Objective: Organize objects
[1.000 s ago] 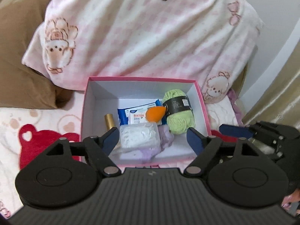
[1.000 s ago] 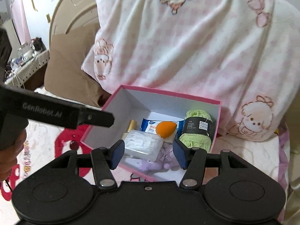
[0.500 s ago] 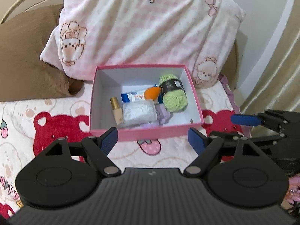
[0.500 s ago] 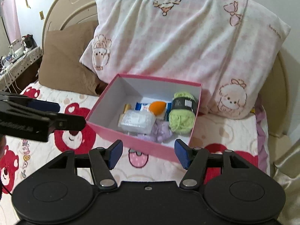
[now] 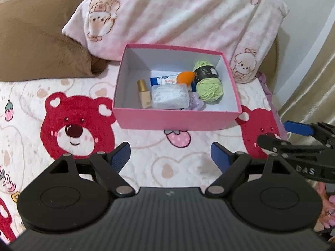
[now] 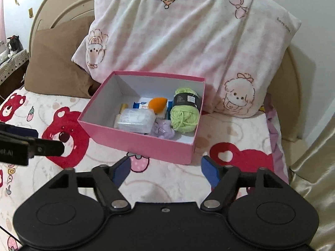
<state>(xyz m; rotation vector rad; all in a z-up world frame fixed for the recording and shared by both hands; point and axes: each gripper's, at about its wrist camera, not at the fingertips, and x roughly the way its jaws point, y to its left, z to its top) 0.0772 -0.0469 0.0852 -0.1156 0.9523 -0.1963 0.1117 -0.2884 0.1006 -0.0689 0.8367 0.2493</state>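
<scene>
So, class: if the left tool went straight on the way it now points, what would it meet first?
Probably the bedspread just short of the pink box; the open left tool holds nothing. Depth is unclear, so the box's near wall might come first.

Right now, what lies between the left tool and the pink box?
Only bare bedspread with its strawberry print: nothing stands between the open left tool and the pink box. The left wrist view shows it.

Soft, even indoor light, faint shadows, slight overall blur, and strong fisheye bending at the edges.
</scene>
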